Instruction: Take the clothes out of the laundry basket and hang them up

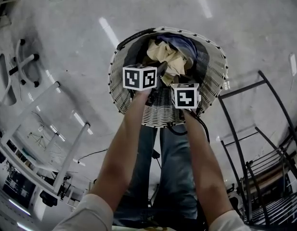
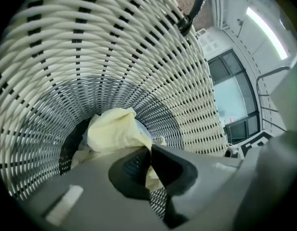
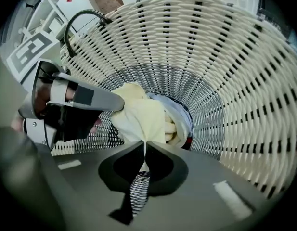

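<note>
Grey, shiny floor (image 1: 52, 13) all across the head view, with bright stripes of light (image 1: 109, 31) on it. White pole frame (image 1: 73, 150) at the lower left, black metal rack (image 1: 276, 211) at the lower right. In the left gripper view, big window (image 2: 230, 97) at the right, long lamp (image 2: 266, 25) at the upper right.

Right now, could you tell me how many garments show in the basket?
2: a pale yellow one on top, a bluish one beside it; more may lie hidden underneath.
</note>
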`<action>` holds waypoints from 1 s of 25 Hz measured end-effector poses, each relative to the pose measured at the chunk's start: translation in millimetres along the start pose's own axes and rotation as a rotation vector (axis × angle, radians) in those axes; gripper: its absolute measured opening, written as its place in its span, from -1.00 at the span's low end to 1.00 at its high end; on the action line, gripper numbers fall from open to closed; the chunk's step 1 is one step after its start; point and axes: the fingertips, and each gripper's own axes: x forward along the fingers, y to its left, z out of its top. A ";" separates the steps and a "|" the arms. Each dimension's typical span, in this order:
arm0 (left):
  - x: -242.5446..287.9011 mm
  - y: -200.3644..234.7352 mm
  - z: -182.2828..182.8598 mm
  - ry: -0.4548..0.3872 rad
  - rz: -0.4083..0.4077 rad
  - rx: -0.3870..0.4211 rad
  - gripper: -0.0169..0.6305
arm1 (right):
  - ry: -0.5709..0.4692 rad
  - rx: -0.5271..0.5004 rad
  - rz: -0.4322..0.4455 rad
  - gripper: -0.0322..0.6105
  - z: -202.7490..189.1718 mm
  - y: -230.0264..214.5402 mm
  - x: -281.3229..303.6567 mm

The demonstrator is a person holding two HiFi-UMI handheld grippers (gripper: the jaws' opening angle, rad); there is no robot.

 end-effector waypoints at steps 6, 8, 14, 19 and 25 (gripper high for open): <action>-13.9 -9.3 11.1 -0.027 0.001 0.026 -0.93 | -0.030 0.001 0.008 -0.79 4.6 2.8 -15.5; -17.3 -12.5 11.9 -0.032 -0.001 0.028 -0.93 | -0.036 -0.007 0.011 -0.79 4.6 5.7 -21.5; -32.4 -25.1 16.8 -0.042 -0.006 0.032 -0.93 | -0.049 -0.032 0.020 -0.79 0.8 17.0 -41.7; -43.9 -25.9 21.7 -0.059 0.005 0.021 -0.93 | -0.059 -0.032 0.016 -0.79 -1.2 14.3 -55.3; -53.3 -36.5 33.5 -0.063 -0.016 0.058 -0.93 | -0.082 -0.014 0.009 -0.79 -5.2 5.6 -70.8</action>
